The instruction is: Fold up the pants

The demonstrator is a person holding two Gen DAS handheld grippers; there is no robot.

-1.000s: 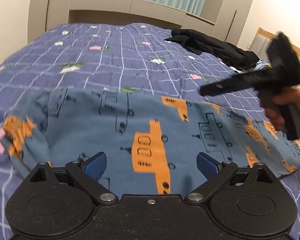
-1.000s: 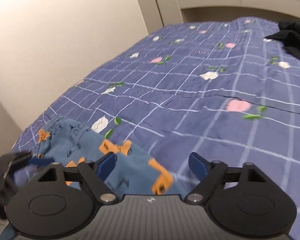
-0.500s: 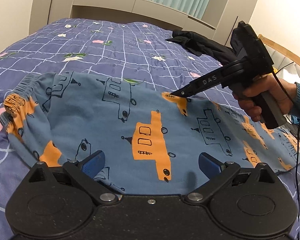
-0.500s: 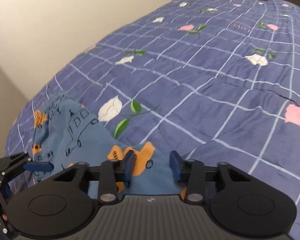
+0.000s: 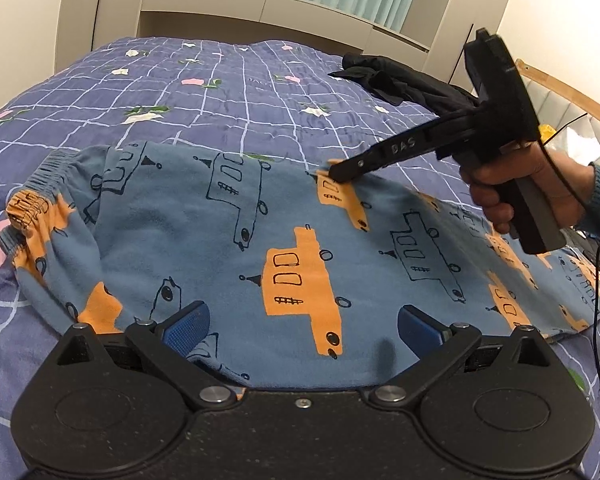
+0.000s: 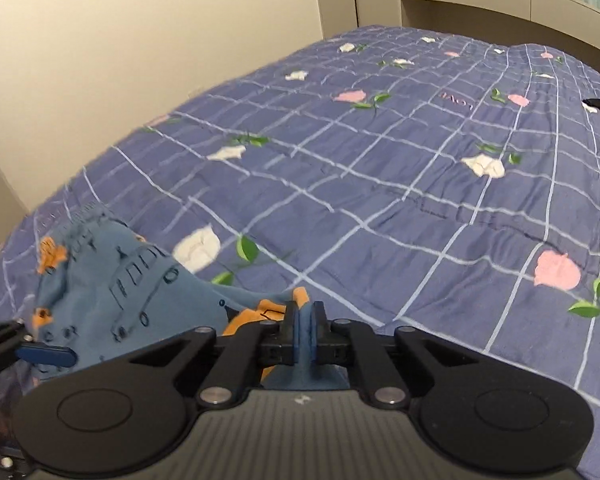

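Pants (image 5: 300, 248), blue with orange vehicles, lie spread across the near edge of the bed (image 5: 228, 92). Right gripper (image 6: 306, 322) has just clamped shut on their far hem; left gripper (image 5: 300, 324) hovers over the near edge, jaws apart. A fold can now begin.

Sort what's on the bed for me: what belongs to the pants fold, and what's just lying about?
In the job:
- blue printed pants
- right gripper, shut on the pants' far edge
- left gripper, open over the near edge

Lying about:
- black garment at the bed's far side
- floral quilt underneath
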